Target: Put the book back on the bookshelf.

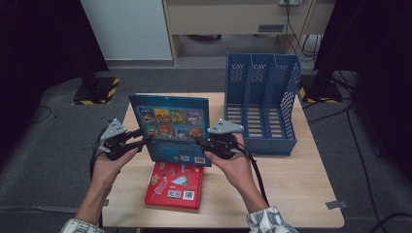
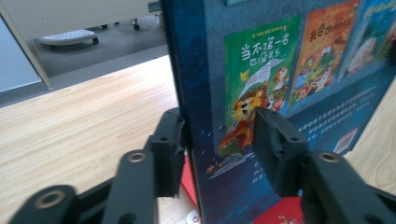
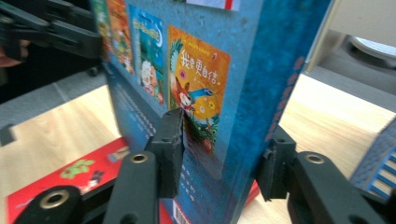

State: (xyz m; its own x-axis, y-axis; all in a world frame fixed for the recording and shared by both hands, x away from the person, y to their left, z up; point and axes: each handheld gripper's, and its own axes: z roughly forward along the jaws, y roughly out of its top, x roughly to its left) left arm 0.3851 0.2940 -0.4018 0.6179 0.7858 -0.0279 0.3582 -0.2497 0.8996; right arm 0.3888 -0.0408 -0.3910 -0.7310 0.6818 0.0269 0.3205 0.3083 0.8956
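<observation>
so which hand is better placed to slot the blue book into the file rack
Right, probably. The right gripper holds the blue book by the edge nearest the blue file rack; the left gripper clamps the far edge.

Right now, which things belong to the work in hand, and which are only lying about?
In the work:
- blue book, held upright
- left hand-held gripper
- right hand-held gripper

Lying about:
- red book, flat on the table
- blue file rack

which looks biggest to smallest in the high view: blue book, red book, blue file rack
1. blue file rack
2. blue book, though it stands raised nearer the camera, so its lead is unsure
3. red book, partly hidden behind the blue one
</observation>
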